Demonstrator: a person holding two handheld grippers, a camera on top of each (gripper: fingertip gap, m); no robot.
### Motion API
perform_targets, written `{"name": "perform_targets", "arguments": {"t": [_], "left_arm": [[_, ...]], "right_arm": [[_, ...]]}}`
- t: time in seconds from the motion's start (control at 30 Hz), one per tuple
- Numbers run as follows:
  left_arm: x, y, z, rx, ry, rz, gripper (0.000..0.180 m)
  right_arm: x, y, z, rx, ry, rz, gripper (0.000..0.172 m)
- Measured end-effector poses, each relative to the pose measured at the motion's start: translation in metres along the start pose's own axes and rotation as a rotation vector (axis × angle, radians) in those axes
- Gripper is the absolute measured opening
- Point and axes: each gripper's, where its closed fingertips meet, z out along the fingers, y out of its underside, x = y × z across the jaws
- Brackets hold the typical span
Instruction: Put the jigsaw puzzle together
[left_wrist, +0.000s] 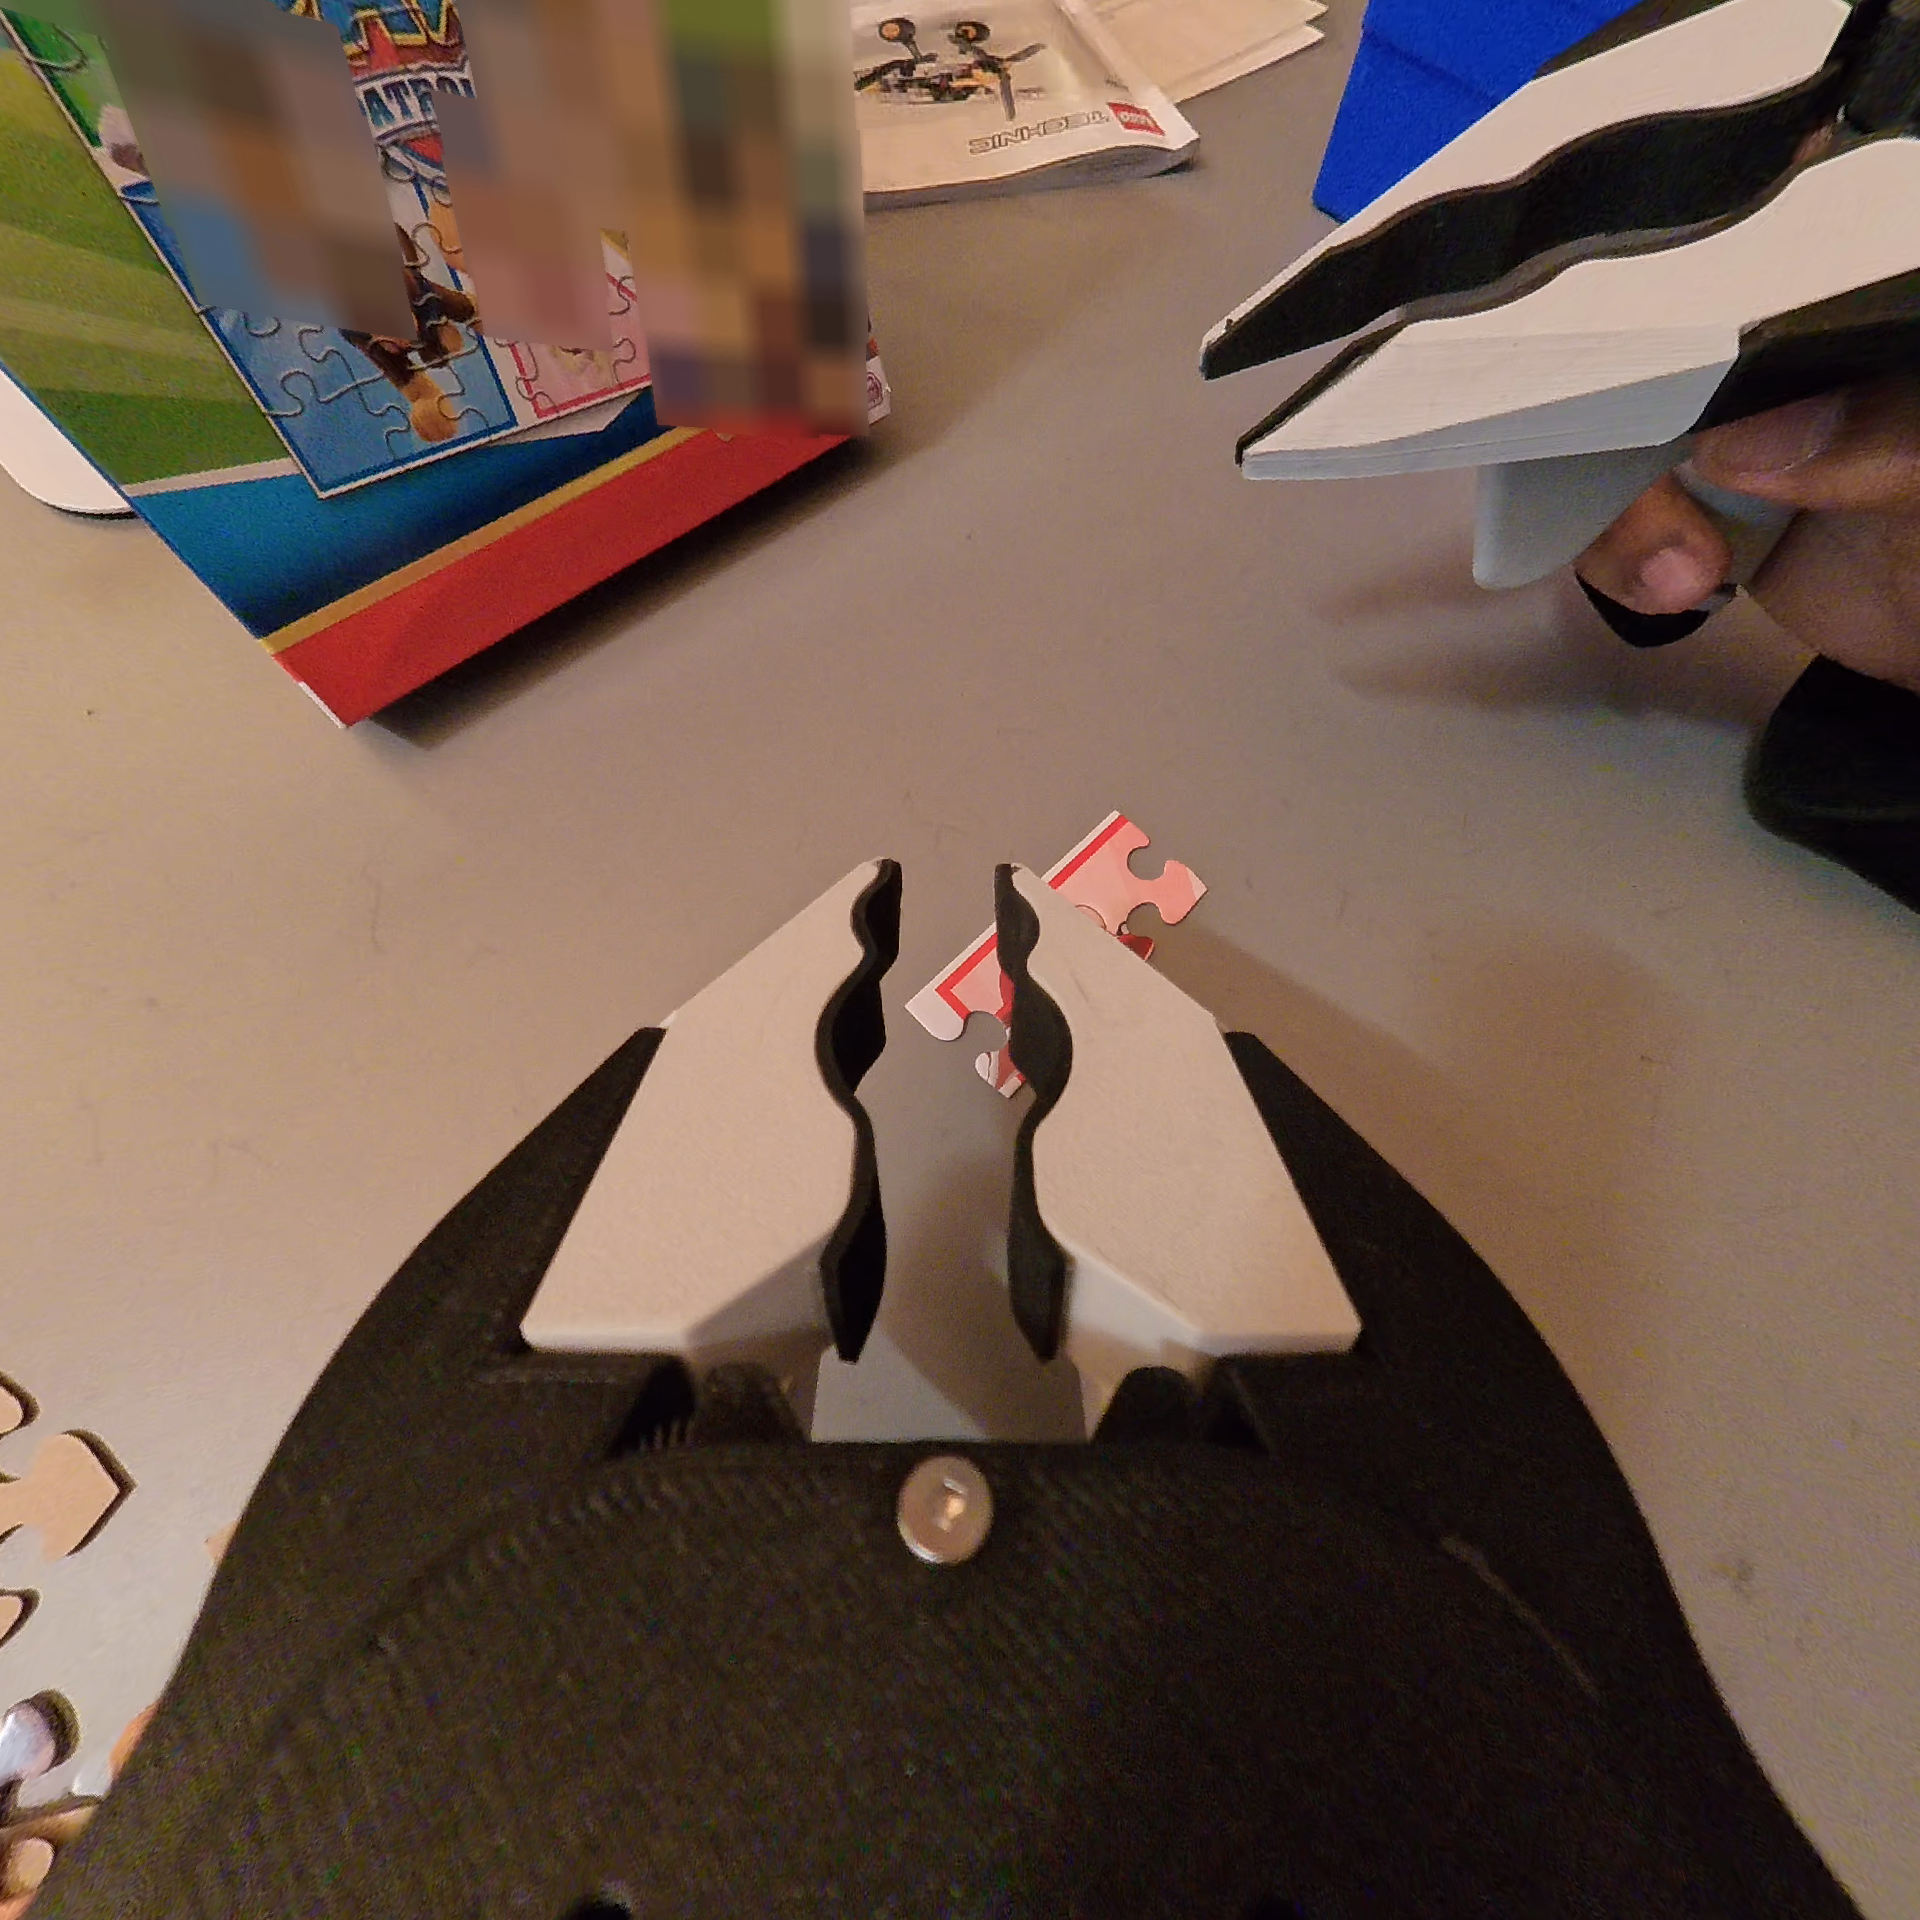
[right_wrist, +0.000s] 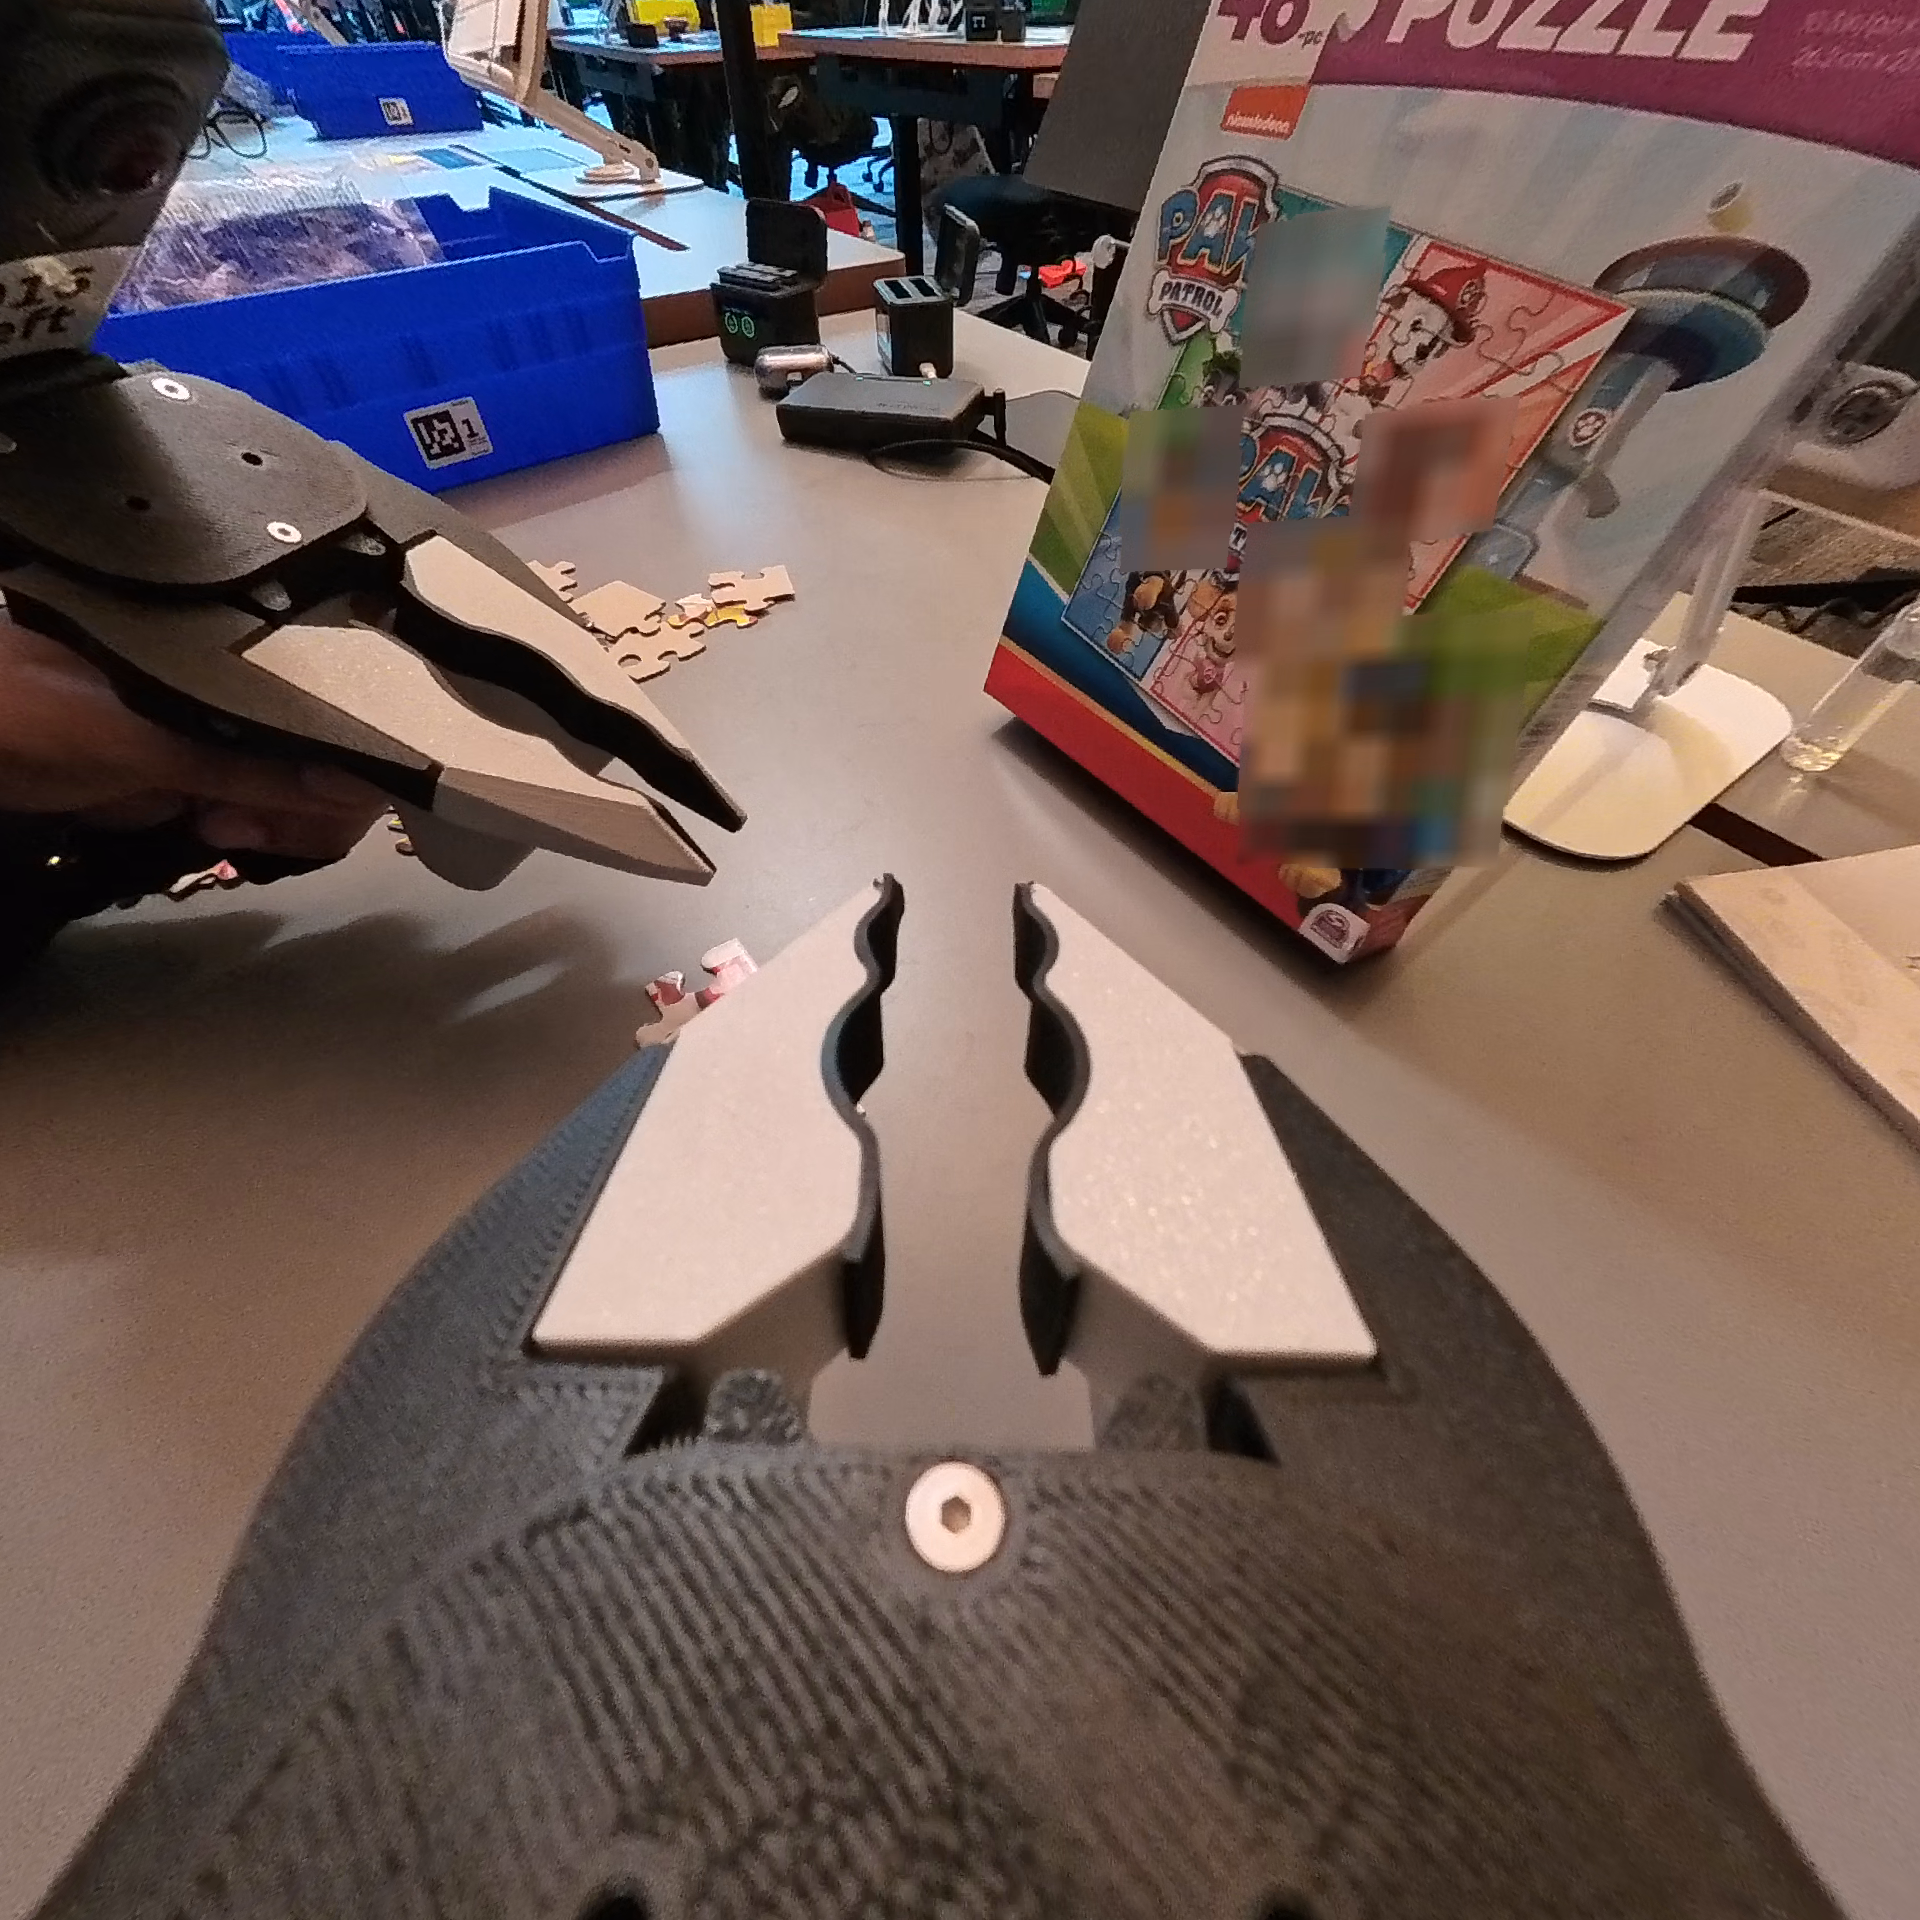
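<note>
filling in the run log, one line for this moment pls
left tool: open, over red puzzle piece | right tool: open, holding nothing | puzzle box upright

I'm at a grey worktop in what looks like a shared lab or open-plan workspace. Behind my bench stand rows of dark-framed desks with black office chairs. Blue plastic storage bins carry square printed marker tags, typical of a data-collection setup. Black battery chargers and a black power brick with cables sit on the bench. A white round-based stand stands beside a colourful cardboard puzzle box.
</note>
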Motion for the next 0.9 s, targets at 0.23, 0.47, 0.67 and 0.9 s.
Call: {"name": "perform_targets", "arguments": {"t": [0.23, 0.47, 0.67, 0.9], "left_arm": [[-0.0001, -0.0001, -0.0001, 0.001, -0.001, 0.0, 0.016], [-0.001, -0.0007, -0.0004, 0.005, -0.003, -0.008, 0.017], [-0.0039, -0.0015, -0.001, 0.012, -0.013, -0.019, 0.018], [-0.0038, -0.0075, -0.0022, 0.056, 0.015, -0.073, 0.019]], "right_arm": [[-0.0006, 0.0002, 0.0004, -0.002, -0.001, -0.002, 0.02], [-0.0003, -0.0007, -0.0002, 0.002, 0.002, -0.005, 0.02], [0.0013, -0.0046, -0.0029, 0.02, 0.014, -0.014, 0.017], [0.0013, -0.005, -0.0036, 0.023, 0.015, -0.018, 0.016]]}}
